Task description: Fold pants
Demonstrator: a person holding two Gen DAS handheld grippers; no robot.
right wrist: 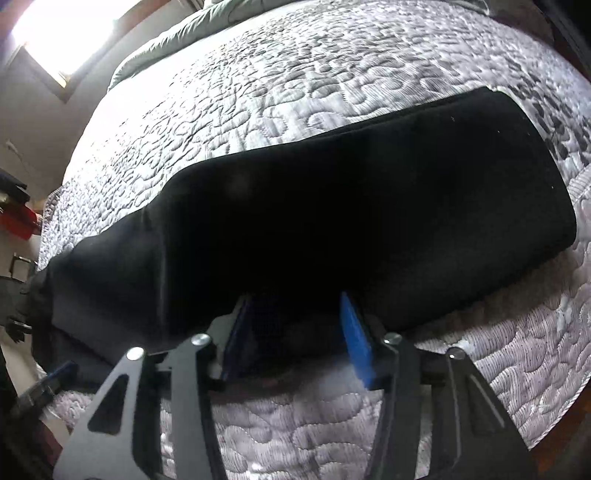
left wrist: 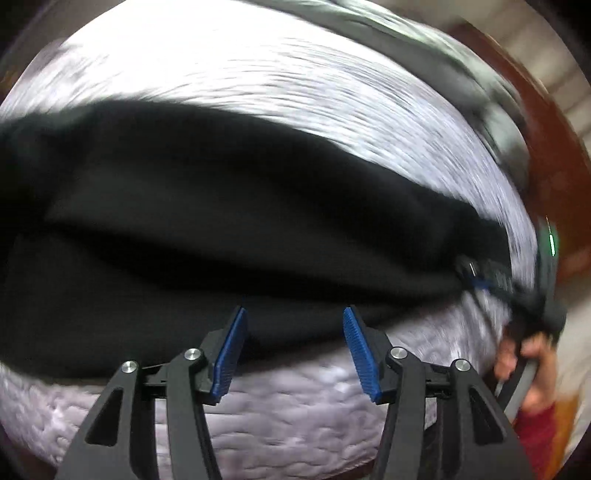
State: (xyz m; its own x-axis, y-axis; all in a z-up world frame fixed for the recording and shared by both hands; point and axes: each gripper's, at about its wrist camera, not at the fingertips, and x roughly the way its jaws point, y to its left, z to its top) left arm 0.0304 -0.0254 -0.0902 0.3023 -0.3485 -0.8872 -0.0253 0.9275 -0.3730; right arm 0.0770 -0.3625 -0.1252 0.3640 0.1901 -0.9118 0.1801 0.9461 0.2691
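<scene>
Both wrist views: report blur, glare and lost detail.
Left wrist view: quilted grey bedspread smeared by motion, blown out at top. Right wrist view: sharper; bright window glares top left; black fabric pants too dark to show folds.

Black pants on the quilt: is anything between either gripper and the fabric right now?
Nothing visible. The black fabric pants lie on the grey quilted bedcover directly ahead of the open right gripper, and the open left gripper also hangs at their near edge with nothing lying between. The left wrist view is motion-blurred.
</scene>
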